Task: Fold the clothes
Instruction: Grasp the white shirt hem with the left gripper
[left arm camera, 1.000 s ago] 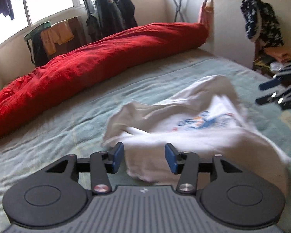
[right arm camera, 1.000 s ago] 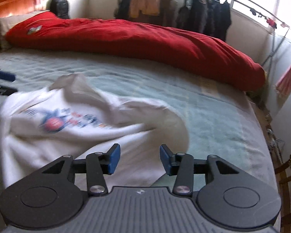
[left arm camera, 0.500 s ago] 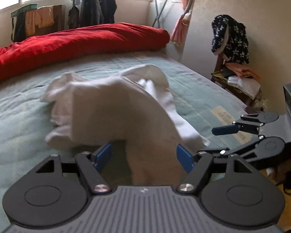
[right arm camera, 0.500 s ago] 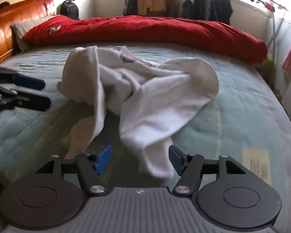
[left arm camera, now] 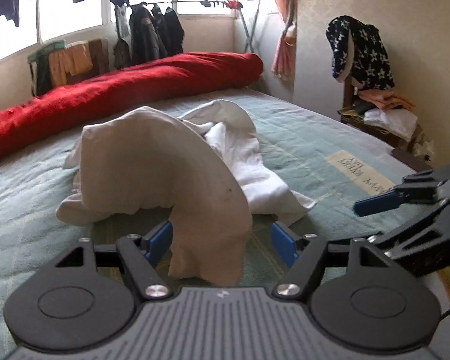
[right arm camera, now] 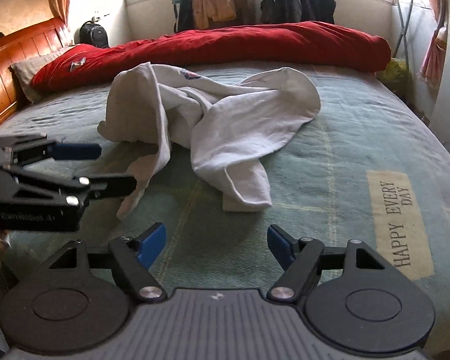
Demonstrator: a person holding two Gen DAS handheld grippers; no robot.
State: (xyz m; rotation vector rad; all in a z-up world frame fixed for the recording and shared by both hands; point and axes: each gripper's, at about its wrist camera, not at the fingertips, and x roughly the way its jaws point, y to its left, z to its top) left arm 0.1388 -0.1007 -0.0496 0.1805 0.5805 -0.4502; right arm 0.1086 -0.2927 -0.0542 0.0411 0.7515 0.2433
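Lying crumpled on the bed (right arm camera: 345, 138), the white T-shirt (right arm camera: 225, 126) is dropped for refolding, both tools, left (left arm camera: 222, 240) and right (right arm camera: 217, 243), having just spread apart, neither gripping.

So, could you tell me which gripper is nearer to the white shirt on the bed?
Left. The left gripper has a hanging fold of the white shirt between its open fingers, unpinched. The right gripper is open over bare bedspread, short of the shirt.
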